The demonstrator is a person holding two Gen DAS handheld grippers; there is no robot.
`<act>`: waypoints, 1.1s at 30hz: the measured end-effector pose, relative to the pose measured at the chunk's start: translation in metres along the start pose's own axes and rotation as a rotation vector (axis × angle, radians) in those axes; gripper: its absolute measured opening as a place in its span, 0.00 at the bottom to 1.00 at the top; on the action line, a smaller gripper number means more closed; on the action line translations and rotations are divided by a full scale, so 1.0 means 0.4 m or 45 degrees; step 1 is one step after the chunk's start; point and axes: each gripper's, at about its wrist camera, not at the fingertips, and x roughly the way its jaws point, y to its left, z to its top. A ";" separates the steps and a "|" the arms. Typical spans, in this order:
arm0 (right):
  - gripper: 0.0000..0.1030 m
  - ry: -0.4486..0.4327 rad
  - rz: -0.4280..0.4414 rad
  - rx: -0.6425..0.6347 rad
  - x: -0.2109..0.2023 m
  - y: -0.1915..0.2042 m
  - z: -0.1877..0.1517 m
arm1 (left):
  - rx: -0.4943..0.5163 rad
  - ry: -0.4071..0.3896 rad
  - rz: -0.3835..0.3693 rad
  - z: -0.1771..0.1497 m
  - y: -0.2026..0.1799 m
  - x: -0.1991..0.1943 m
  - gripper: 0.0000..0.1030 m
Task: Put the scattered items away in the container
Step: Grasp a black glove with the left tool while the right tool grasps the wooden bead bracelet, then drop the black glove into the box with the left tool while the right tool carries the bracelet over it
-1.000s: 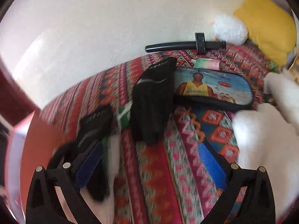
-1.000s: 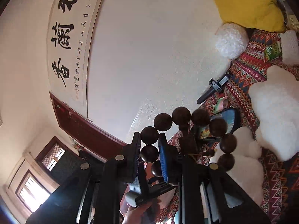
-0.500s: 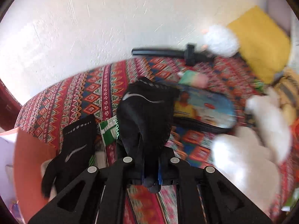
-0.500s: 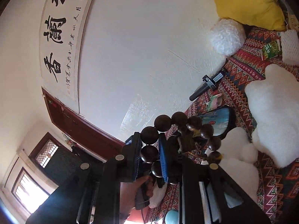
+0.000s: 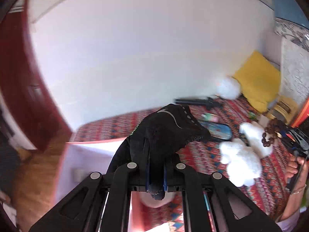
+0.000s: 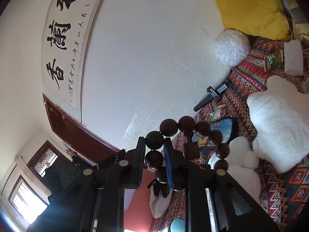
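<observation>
White wall fills the background, and below it a bed or couch is covered with a patterned red cloth (image 5: 202,154).

From the left wrist view, the left gripper (image 5: 155,176) has its jaws closed tight on a black glove (image 5: 166,133). The blue pads pinch the lower end of the glove, and the rest of it stands up in front of the camera, above the cloth. Under and to the left of the glove I see the orange container (image 5: 92,141) with a pale inside; the picture is blurred there, so I cannot tell what lies in it.

From the right wrist view, the right gripper (image 6: 154,154) is nearly closed on a bead bracelet (image 6: 186,123) of dark brown round beads. Two or three beads sit between the blue pads, and the loop hangs out to the right of the fingers. The same bracelet shows far right in the left view (image 5: 269,135), with a hand (image 5: 295,166) on the handle below it.

On the cloth beyond lie a dark pencil case (image 6: 222,129) with a printed picture, a small pink and green tube (image 6: 218,112) just behind it, and a black stick handle (image 6: 210,96) near the wall. White fluffy toys (image 6: 278,119) lie to the right of the case. A white pompom (image 6: 231,46) and a yellow cushion (image 6: 249,5) rest against the wall. A calligraphy scroll (image 6: 63,36) hangs high on the wall.
</observation>
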 end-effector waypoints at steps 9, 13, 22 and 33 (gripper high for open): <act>0.17 0.048 0.016 -0.076 0.031 0.054 -0.024 | -0.277 0.257 0.295 -0.053 0.345 0.041 0.93; 0.17 0.068 0.015 -0.110 0.044 0.074 -0.033 | -0.486 0.418 0.265 -0.154 0.437 0.087 0.96; 0.17 0.114 0.020 -0.163 0.072 0.111 -0.059 | -0.887 0.117 0.147 -0.337 0.499 -0.052 0.98; 0.17 0.329 0.102 -0.382 0.158 0.283 -0.195 | -1.175 -0.207 0.165 -0.529 0.544 -0.031 1.00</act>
